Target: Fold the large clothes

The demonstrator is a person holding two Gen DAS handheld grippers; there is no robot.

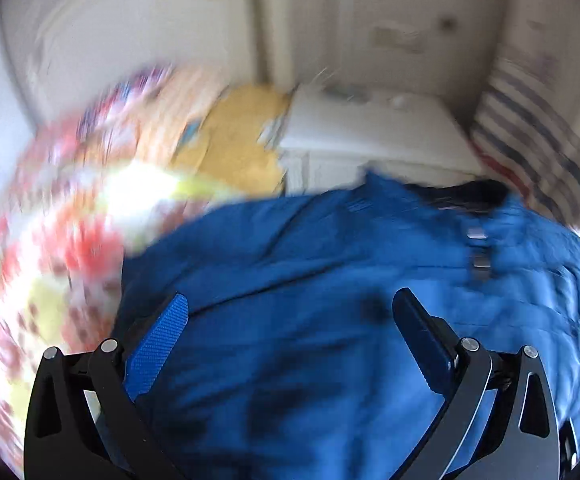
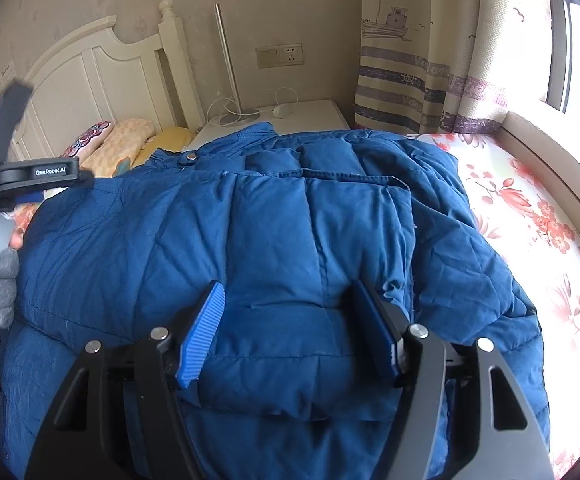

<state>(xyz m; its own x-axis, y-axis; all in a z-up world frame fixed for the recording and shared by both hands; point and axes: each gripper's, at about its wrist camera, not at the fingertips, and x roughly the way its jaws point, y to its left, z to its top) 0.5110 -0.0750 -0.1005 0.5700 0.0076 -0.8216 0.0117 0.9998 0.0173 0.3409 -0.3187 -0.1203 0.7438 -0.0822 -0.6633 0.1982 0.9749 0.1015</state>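
Note:
A large blue puffer jacket (image 2: pixel 274 216) lies spread on the bed and fills the middle of the right wrist view, collar toward the headboard. My right gripper (image 2: pixel 290 294) stands over its near folded edge. The fingers are apart, a padded bulge of the jacket rises between them, and the left blue pad (image 2: pixel 204 336) shows bare. The left wrist view is motion-blurred: the jacket (image 1: pixel 329 280) lies under my left gripper (image 1: pixel 291 304), whose fingers are spread wide with nothing clamped. The left tool's black body (image 2: pixel 34 174) shows at the far left above the jacket's edge.
A floral bedsheet (image 2: pixel 529 220) runs along the right, beside the window ledge (image 2: pixel 549 148) and striped curtain (image 2: pixel 409 80). A white nightstand (image 2: pixel 309 114) with a lamp (image 2: pixel 230 64) and cable stands behind the jacket. Pillows (image 2: pixel 130 140) lean on the white headboard (image 2: pixel 102 68). Grey fuzzy fabric (image 2: pixel 4 280) is at the left edge.

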